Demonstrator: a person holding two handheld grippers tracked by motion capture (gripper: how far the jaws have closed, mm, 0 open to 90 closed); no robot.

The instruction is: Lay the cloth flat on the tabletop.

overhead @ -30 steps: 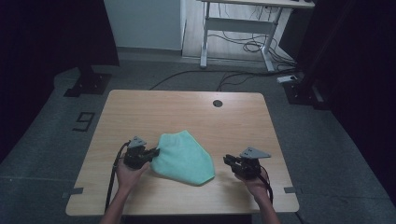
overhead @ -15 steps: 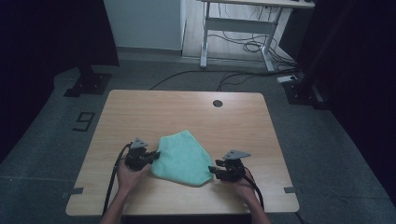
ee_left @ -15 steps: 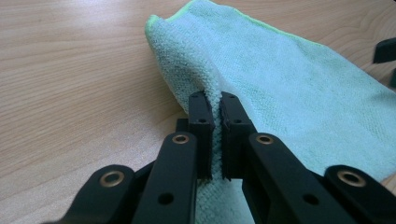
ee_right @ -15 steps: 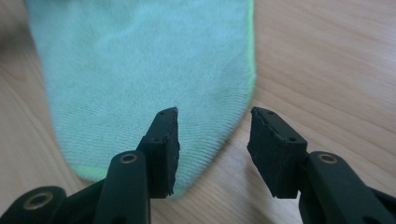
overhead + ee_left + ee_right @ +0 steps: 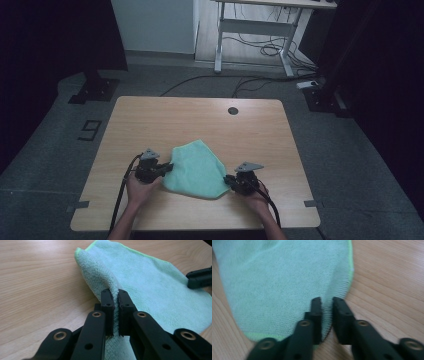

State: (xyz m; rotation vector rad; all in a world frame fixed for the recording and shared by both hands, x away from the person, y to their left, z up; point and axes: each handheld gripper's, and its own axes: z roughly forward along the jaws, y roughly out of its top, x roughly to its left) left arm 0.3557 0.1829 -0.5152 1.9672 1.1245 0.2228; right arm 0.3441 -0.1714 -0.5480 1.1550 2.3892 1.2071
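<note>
My left gripper pinches a fold of the teal cloth. My right gripper, jaws just closed, clamps its opposite edge on the wooden table.

The person's forearms are bare, with no sleeve on them, and each hand carries one tool. The left claw is a compact black body with a small grey three-cornered plate on its top, and a black cable leaves it and runs back along the forearm. The right claw has the same black body, the same grey plate and its own black cable. In the left gripper view the jaws are matte black flat bars with round brass-coloured rivets at the joints and smaller dark holes beside them. Each bar ends in a short rectangular black pad with a fine ribbed inner face. The right gripper view shows the same bars and brass-coloured rivets, slightly blurred.
</note>
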